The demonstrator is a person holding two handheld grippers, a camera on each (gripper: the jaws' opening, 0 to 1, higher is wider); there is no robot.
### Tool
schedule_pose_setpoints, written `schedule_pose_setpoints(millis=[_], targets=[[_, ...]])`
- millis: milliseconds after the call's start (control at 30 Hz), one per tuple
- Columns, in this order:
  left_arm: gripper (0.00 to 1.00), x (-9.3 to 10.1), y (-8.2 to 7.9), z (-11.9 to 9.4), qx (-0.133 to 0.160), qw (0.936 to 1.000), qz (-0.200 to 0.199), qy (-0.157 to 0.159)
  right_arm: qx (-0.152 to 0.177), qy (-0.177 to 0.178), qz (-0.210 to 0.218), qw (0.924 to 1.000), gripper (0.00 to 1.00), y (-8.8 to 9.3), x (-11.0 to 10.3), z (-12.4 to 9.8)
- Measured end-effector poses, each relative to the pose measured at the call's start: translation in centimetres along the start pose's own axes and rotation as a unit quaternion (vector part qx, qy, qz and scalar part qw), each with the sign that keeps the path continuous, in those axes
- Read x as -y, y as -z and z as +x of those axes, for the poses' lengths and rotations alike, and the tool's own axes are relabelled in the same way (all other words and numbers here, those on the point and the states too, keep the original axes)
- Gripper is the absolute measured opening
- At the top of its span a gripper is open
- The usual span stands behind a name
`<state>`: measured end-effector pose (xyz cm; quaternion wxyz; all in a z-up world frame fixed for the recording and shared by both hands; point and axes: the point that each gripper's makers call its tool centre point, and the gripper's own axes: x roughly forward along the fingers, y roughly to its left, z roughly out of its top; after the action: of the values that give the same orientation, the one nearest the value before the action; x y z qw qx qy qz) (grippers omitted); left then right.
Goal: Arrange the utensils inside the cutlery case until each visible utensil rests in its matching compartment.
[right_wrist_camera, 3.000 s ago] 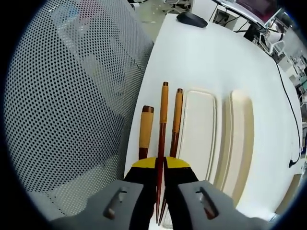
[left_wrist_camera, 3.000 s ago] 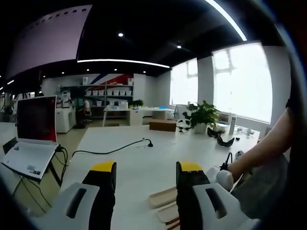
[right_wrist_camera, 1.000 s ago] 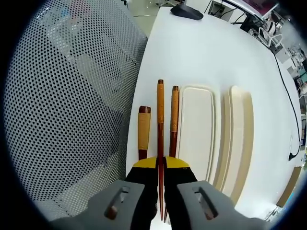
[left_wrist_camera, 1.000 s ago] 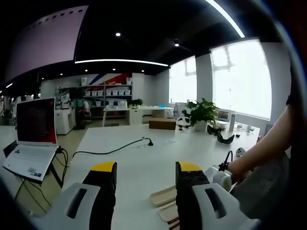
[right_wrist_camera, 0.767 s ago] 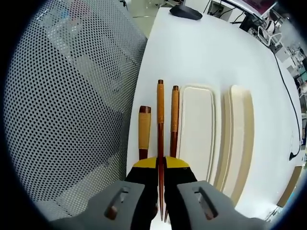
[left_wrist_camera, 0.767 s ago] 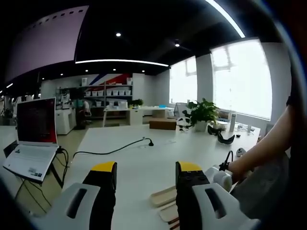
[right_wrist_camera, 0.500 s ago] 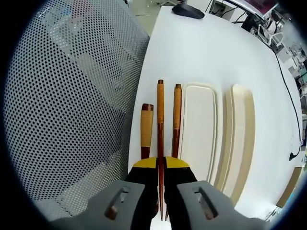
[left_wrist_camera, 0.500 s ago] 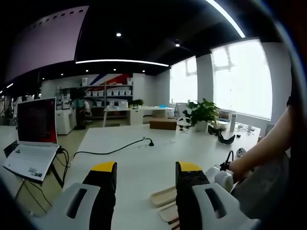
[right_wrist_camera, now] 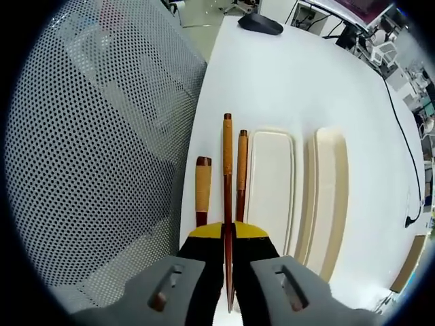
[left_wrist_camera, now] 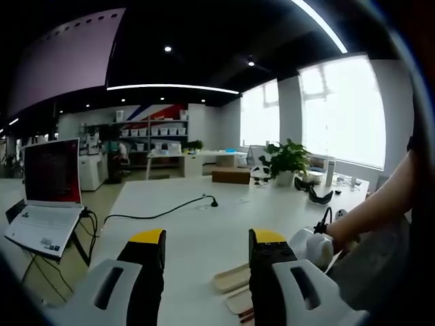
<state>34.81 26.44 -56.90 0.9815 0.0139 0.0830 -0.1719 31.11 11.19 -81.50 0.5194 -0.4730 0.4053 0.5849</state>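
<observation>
In the right gripper view my right gripper (right_wrist_camera: 227,231) is shut on a thin red-brown utensil (right_wrist_camera: 227,170) with an orange wrapped end, which points away from me. Two like utensils lie on the white table, a short one (right_wrist_camera: 202,191) to its left and a longer one (right_wrist_camera: 240,174) to its right. Right of them lies the cream cutlery case (right_wrist_camera: 270,193), with a second cream half (right_wrist_camera: 325,197) beside it. In the left gripper view my left gripper (left_wrist_camera: 207,272) stands open above the table with nothing between its jaws; a cream case part (left_wrist_camera: 230,278) shows low down.
A grey mesh chair back (right_wrist_camera: 88,149) stands along the table's left edge in the right gripper view. A dark mouse (right_wrist_camera: 256,24) lies far off. The left gripper view has a laptop (left_wrist_camera: 47,190), a black cable (left_wrist_camera: 163,210), a plant (left_wrist_camera: 285,163) and a person's arm (left_wrist_camera: 374,210).
The right gripper has risen a little with the utensil in it, so the table and case look smaller. The left gripper has stayed still.
</observation>
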Motion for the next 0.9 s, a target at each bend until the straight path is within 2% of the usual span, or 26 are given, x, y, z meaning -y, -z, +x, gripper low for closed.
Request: schedule_pose_setpoints(millis=[267, 900], targets=[[0.50, -0.1, 0.0, 0.0, -0.001, 1.0000, 0.001, -0.002, -0.001, 0.011, -0.002, 0.9999, 0.00, 0.3, 0.5, -0.5], [0.49, 0.2, 0.9, 0.2, -0.025, 0.9996, 0.015, 0.003, 0.013, 0.021, 0.017, 0.9996, 0.00, 0.7, 1.3, -1.3]])
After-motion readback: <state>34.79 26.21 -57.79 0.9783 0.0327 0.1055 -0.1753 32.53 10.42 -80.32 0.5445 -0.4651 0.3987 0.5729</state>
